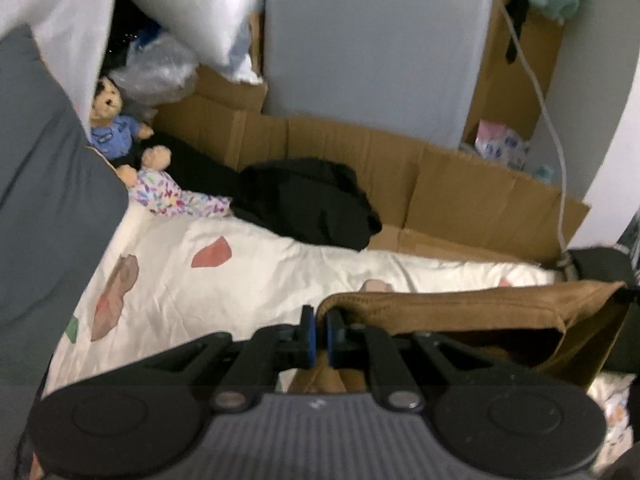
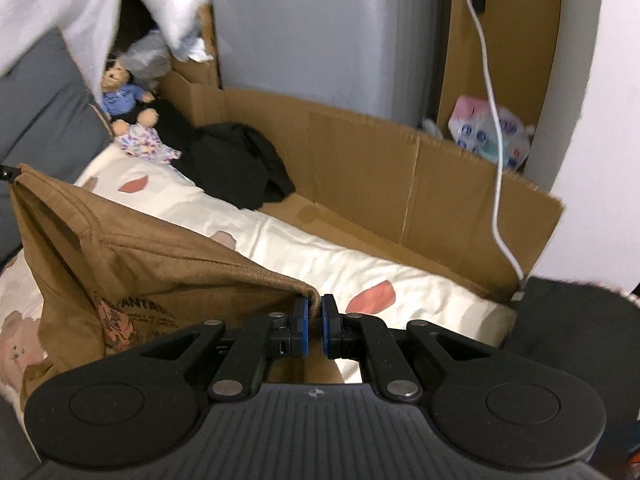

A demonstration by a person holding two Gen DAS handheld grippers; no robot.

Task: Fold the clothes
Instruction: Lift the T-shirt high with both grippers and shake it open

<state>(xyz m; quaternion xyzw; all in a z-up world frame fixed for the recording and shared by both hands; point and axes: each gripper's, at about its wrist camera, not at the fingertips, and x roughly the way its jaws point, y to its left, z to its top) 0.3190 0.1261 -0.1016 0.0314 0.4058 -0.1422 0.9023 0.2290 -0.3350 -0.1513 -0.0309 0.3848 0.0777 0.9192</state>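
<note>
— Why is the brown garment (image 2: 160,256) strung up over the bed (image 2: 400,276)?
— Each gripper pinches one end of its edge: left gripper (image 1: 319,334) and right gripper (image 2: 315,326), jaws clenched on cloth (likely stretching it flat before a fold).
— And the black clothes (image 1: 304,204)?
— Lying untouched by the cardboard (image 2: 440,200).

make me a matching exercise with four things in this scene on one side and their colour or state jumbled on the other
Things:
1. brown printed cotton garment
2. crumpled dark garment
3. small plush teddy bear
4. long corrugated cardboard sheet

States:
A. wears a blue shirt
B. held up by its edge between both hand-held grippers
C. stands folded along the bed's far side
D. black, heaped on the bed

Pairs: 1-B, 2-D, 3-A, 4-C
</note>
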